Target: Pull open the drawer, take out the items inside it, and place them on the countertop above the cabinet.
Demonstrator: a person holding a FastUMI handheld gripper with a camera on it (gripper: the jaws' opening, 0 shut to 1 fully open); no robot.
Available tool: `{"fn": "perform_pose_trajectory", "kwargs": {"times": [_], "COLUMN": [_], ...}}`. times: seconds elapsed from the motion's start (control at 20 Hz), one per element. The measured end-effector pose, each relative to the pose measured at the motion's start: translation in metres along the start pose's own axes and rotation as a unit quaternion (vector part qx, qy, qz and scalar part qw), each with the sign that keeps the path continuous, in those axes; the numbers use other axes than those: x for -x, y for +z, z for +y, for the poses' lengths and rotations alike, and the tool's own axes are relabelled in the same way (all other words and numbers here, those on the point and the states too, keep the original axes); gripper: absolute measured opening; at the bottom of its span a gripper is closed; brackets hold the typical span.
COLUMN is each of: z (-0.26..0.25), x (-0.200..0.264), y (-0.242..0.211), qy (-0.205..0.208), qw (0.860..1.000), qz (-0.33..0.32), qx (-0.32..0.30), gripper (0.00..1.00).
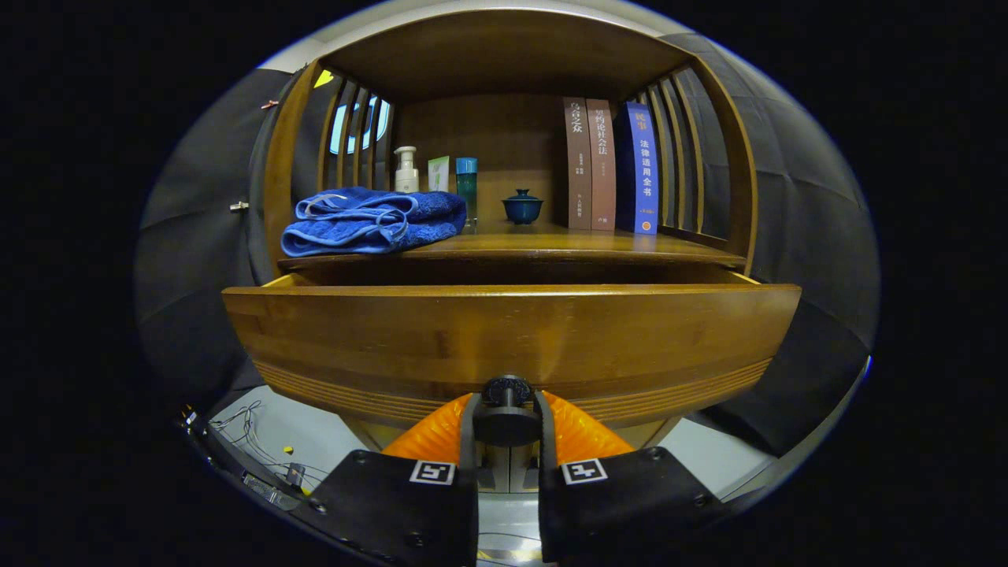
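Gripper view: tool clamped on the small black round knob of the brown wooden drawer.
Both orange fingers pinch it, likely for pulling; folded blue towel lies at the surface's left front edge.

Three books, two bottles, one towel, one lidded cup.

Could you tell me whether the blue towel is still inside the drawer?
No, the blue towel lies on the countertop above the open drawer, whose knob the gripper grips.

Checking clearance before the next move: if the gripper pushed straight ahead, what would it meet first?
The gripper is shut on the black drawer knob; straight on lies the wooden drawer front, directly behind the knob.
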State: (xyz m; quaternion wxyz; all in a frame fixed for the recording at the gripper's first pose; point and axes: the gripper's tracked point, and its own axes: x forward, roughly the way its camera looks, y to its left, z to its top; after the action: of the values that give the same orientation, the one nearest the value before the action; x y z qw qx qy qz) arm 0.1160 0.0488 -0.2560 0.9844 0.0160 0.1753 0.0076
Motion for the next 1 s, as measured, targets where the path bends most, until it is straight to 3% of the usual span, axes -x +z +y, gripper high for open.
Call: {"fn": "perform_pose_trajectory", "kwargs": {"times": [0.5,1.0], "z": [-0.002,-0.002], "x": [0.066,0.07], "y": [-0.02,-0.032], "qy": [0.006,0.002], "qw": [1.0,1.0], "qz": [0.002,0.007], "qx": [0.018,0.026], "gripper": [0.34,0.34]}}
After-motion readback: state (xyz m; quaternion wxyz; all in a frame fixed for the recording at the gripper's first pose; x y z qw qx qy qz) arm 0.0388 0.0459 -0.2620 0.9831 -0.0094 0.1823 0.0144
